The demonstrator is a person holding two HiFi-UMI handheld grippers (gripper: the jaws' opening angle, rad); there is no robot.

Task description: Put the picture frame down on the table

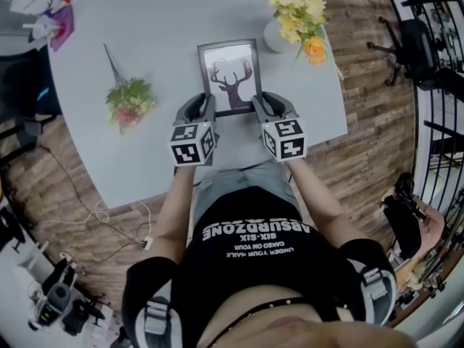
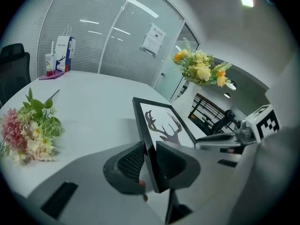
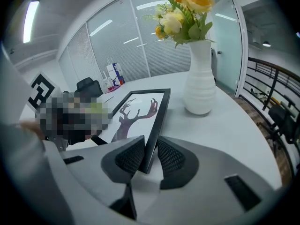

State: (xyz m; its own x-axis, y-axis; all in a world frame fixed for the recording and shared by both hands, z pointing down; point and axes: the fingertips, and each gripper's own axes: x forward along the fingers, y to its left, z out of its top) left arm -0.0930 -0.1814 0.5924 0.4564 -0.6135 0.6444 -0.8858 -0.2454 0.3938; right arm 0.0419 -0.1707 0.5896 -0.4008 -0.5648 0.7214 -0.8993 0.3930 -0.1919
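Overhead, the head view shows the picture frame, a deer silhouette in a black border, over the middle of the grey table. The left gripper holds its near left corner and the right gripper its near right corner. A loose bouquet lies on the table well to the left of the frame. A white vase of yellow and orange flowers stands just beyond the frame's far right corner.

From the left gripper view, the two ribbed pads are clamped on the frame's black edge, one on each face. The frame rises away from the jaws at a slant, glass side facing right. The bouquet lies off to the left, and the right gripper shows past the frame's other side.

From the right gripper view, those jaws likewise pinch the frame's edge between both pads. The frame tilts away towards the table; its far edge seems low over the tabletop, though contact cannot be made out. The vase stands near, to the right.
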